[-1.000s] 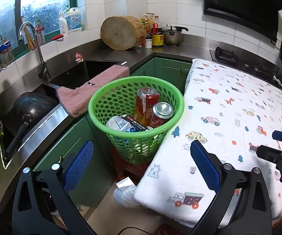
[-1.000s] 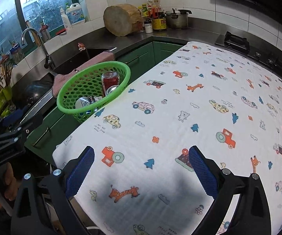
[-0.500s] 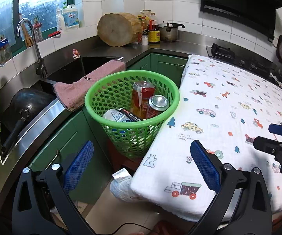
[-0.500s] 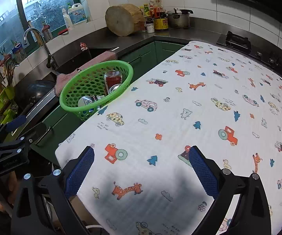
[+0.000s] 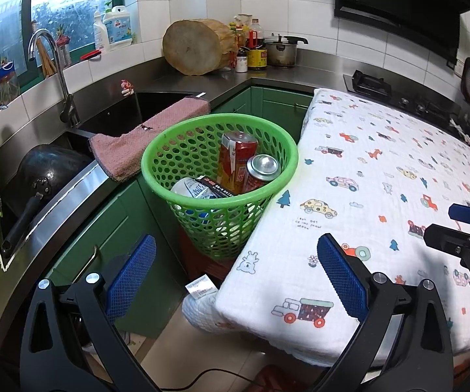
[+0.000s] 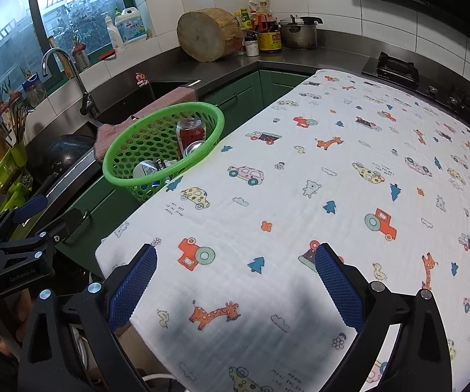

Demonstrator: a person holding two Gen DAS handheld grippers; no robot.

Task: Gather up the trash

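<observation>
You are holding the left gripper (image 5: 235, 277) with its jaws spread wide and nothing between them, aimed at the green basket (image 5: 182, 150) just beside the edge of the cloth-covered worktop (image 5: 398, 170). Lying in the basket are a tall red can (image 5: 235, 158), a second can (image 5: 262, 171) leaning on it, and a crumpled white wrapper (image 5: 192, 189). You are keeping the right gripper (image 6: 235, 281) over the patterned cloth, jaws likewise wide apart and gripping nothing.
</observation>
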